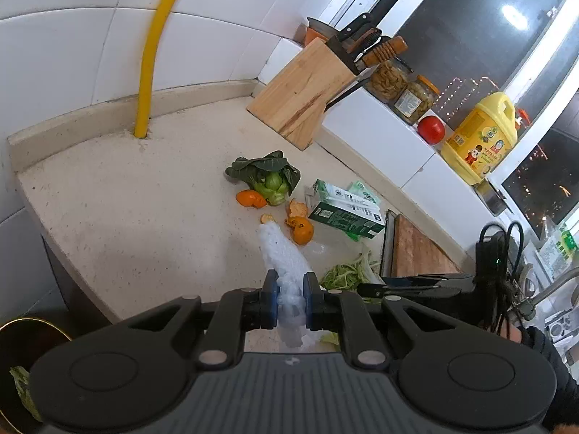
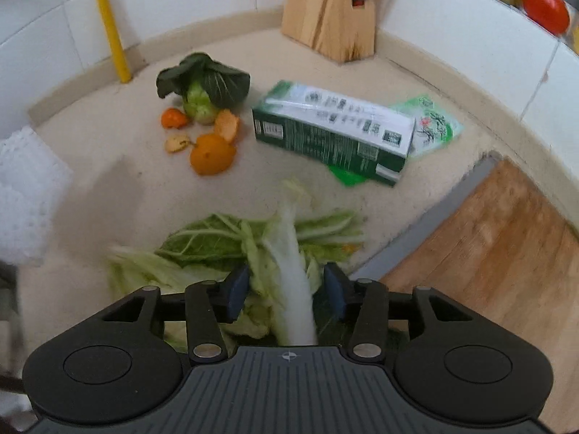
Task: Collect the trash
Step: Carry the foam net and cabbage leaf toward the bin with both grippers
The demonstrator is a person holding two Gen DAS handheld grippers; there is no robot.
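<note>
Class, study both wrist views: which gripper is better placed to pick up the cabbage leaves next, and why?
Right. The right gripper is open, its fingers either side of the cabbage leaves. The left gripper is already shut on a white foam wrap, so it is occupied.

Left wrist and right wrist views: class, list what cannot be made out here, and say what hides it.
1. Right wrist view: whether the right gripper grips the cabbage leaves; motion blur.
2. Left wrist view: the lower end of the white foam net in the left gripper; gripper body covers it.
3. Right wrist view: green packet partly under the carton.
4. Left wrist view: bin contents; frame edge.
</note>
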